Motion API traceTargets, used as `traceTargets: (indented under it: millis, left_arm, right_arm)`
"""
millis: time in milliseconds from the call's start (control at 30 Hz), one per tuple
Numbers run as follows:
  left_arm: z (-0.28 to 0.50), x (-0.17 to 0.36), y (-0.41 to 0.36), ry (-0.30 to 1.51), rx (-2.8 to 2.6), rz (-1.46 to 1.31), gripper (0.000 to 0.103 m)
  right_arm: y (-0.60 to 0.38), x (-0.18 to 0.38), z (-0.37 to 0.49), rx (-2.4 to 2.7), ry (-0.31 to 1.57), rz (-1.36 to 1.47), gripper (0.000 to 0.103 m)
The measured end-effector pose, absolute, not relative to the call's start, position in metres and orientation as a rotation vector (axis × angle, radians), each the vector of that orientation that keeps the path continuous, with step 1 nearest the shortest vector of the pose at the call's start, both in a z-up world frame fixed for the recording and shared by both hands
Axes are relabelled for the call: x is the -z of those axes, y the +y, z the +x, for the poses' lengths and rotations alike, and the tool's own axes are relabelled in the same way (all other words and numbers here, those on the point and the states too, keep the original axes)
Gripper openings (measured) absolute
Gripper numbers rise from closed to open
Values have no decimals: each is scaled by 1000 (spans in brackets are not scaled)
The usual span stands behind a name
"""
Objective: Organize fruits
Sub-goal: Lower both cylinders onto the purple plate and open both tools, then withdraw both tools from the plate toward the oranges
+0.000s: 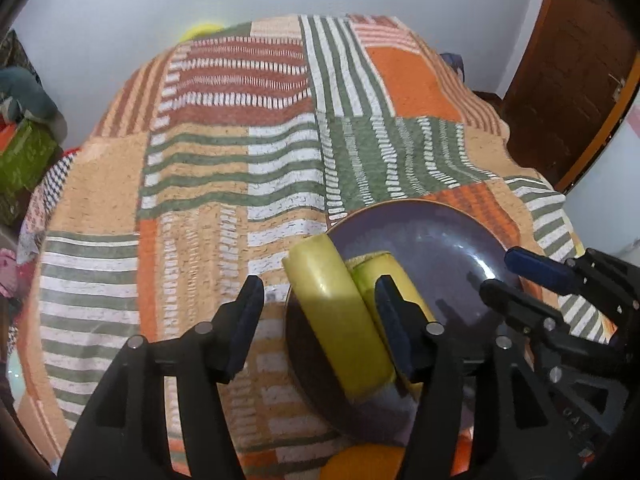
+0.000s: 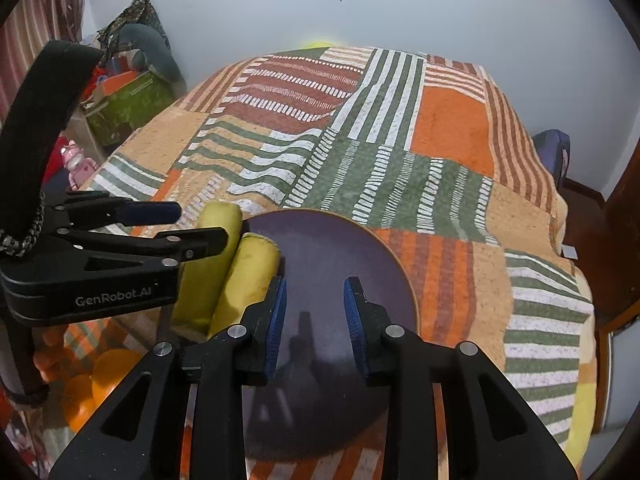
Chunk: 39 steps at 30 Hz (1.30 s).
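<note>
A dark purple plate (image 1: 448,240) lies on the patterned bedspread; it also shows in the right wrist view (image 2: 332,256). Two yellow-green bananas lie side by side on the plate's left edge: one (image 1: 340,312) between my left fingers, the other (image 1: 384,268) partly behind the right finger. They also show in the right wrist view (image 2: 208,276) (image 2: 248,280). My left gripper (image 1: 320,296) is open around the nearer banana, not touching it. My right gripper (image 2: 316,304) is open and empty above the plate, and shows in the left wrist view (image 1: 516,276).
Several oranges (image 2: 92,384) lie on the bed at the lower left; one orange (image 1: 364,460) shows below the plate. A green box (image 2: 124,104) and clutter stand left of the bed. A wooden door (image 1: 568,60) is at the right.
</note>
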<state>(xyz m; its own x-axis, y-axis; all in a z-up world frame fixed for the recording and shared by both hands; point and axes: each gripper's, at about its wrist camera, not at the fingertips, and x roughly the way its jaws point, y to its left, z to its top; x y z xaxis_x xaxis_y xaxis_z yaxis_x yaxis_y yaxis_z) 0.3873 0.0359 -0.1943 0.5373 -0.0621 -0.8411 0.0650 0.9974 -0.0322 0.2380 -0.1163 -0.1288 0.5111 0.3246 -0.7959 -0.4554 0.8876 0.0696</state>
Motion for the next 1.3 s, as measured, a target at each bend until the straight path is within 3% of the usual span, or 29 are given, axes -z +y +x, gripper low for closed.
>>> traceTargets:
  millis: [367, 500, 600, 733, 1300]
  left_arm:
    - [303, 130, 39, 851, 64, -13, 63]
    - [272, 119, 46, 830, 54, -14, 64]
    - [252, 119, 53, 837, 50, -30, 68]
    - [227, 132, 60, 868, 41, -32, 68]
    - [195, 228, 56, 1081, 79, -131, 72]
  right_arm:
    - [-122, 79, 183, -465, 810, -150, 38]
    - [-122, 65, 160, -466, 760, -143, 49]
    - [-123, 58, 145, -473, 738, -141, 50]
    - [-122, 57, 128, -487, 723, -140, 60]
    - [-111, 86, 90, -531, 784, -185, 64]
